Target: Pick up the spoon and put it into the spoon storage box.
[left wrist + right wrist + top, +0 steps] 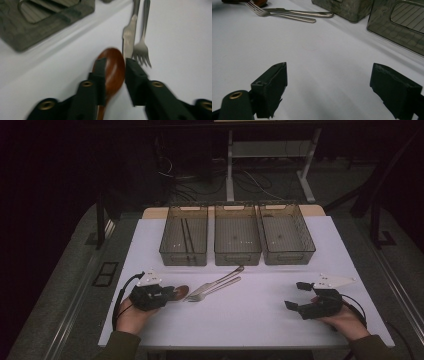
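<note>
- Left gripper (pixel 113 66): my left jaws straddle the bowl of a brown wooden spoon (pixel 112 67). They stand a little apart; one jaw overlaps the bowl's edge, the other sits just beside it with a sliver of table showing. I can't tell whether the pads press on the wood, so I log it as loosely open with the spoon between.
- The spoon lies flat on the white table (pixel 250 320), handle running back under the gripper, bowl pointing toward the cutlery.
- From the high view, the left gripper (pixel 167 294) sits at the near left of the table, spoon bowl (pixel 181 292) poking out just past the jaw tips.
- A knife (pixel 128 40) lies just beyond the spoon, its blade tip right at the bowl's far edge; a fork (pixel 142 48) lies alongside the knife.
- Right gripper (pixel 297 296): jaws spread wide, nothing between them, resting at the near right, well apart from the spoon.
- Three grey bins (pixel 237 240) stand in a row across the far side.
</note>
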A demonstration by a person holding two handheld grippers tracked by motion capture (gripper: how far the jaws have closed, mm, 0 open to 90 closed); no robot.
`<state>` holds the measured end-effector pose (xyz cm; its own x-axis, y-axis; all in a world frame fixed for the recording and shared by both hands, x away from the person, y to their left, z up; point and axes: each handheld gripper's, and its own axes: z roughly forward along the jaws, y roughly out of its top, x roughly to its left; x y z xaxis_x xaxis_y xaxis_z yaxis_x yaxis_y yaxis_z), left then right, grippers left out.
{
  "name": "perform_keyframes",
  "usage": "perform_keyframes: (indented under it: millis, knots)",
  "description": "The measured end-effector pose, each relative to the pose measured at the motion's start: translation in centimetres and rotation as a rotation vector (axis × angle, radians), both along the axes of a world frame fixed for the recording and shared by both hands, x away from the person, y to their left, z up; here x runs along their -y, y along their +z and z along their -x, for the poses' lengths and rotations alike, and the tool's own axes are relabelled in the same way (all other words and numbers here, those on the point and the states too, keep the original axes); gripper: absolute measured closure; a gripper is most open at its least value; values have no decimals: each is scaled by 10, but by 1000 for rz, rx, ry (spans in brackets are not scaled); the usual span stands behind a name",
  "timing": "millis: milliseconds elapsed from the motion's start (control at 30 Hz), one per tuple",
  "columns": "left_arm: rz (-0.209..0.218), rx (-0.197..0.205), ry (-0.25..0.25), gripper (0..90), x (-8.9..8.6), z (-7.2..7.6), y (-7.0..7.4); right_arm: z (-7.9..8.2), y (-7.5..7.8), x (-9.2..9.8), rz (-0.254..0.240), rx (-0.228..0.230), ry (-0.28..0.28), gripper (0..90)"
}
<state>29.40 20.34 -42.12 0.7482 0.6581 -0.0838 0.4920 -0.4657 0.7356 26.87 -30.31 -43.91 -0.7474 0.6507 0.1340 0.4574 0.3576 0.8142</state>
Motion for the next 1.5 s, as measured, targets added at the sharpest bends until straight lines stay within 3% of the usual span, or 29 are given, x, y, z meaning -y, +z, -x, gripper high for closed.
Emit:
perform_keyframes:
  millis: [133, 300, 400, 633, 1067, 1200, 1333, 1500]
  knots:
    - [31, -10, 4, 530, 2, -14, -3, 0, 0, 0, 0, -4, 0, 138]
    - [59, -26, -9, 463, 4, -24, -9, 0, 0, 0, -3, -9, -1, 138]
    - [27, -37, -14, 439, 3, -25, -13, 0, 0, -1, -2, -9, 2, 138]
    - [29, -49, -7, 429, 2, -24, -16, 0, 0, -1, -2, -6, 4, 138]
    - [-48, -70, -43, 424, 8, -22, -23, 0, -1, -1, 0, -9, 6, 138]
    - [-47, -79, -60, 474, 9, -21, -23, 0, 0, -1, -1, -7, 4, 138]
    - [-33, -86, -105, 602, 10, -20, -22, 0, 0, -1, -1, -8, 5, 138]
    - [-33, -72, -116, 727, 9, -18, -20, 0, 0, -1, -1, -6, 5, 138]
